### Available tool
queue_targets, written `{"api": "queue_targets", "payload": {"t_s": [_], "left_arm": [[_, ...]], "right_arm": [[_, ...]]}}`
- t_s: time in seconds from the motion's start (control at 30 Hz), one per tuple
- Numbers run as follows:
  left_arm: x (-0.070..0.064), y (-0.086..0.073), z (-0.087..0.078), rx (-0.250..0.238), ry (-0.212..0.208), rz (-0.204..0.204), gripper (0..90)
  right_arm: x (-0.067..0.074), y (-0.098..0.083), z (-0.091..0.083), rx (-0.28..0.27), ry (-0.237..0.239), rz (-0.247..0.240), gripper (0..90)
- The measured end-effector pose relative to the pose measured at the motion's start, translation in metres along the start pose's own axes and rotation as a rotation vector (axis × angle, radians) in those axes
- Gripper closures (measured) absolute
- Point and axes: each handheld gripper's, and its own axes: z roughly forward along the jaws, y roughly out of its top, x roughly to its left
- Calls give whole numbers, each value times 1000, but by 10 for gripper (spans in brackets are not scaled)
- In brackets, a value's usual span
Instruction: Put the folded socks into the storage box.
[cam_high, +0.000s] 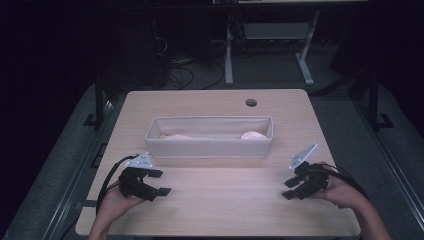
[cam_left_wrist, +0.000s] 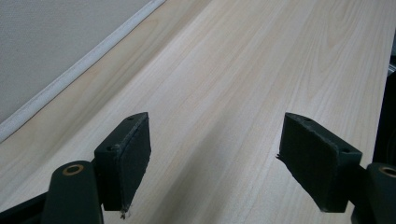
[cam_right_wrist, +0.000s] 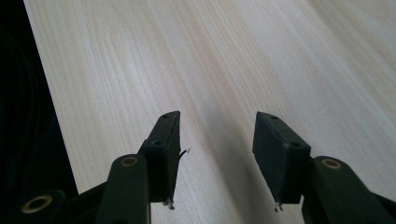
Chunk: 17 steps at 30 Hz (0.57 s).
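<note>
A long white fabric bin (cam_high: 210, 149) stands across the middle of the light wooden table (cam_high: 230, 205). Inside it lie pale things, one a rounded lump (cam_high: 253, 135) near its right end; what they are I cannot tell. My left gripper (cam_high: 159, 182) rests low over the table at the front left, in front of the bin's left end, open with nothing between its jaws (cam_left_wrist: 215, 163). My right gripper (cam_high: 289, 189) sits at the front right, also open and empty (cam_right_wrist: 217, 154), pointing toward the table's middle. In the left gripper view the bin's wall (cam_left_wrist: 51, 51) shows at upper left.
A round cable hole (cam_high: 251, 102) lies in the table behind the bin. Bare wood stretches between the two grippers. Beyond the far edge stand desk legs (cam_high: 229, 55) and cables on a dark floor. Black cables trail from both grippers.
</note>
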Motion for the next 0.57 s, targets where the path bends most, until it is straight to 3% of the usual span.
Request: {"api": "queue_targets", "payload": {"t_s": [0.57], "left_arm": [[0, 0, -1, 2, 2, 3, 245]], "right_arm": [[8, -11, -2, -27, 3, -2, 505]]}}
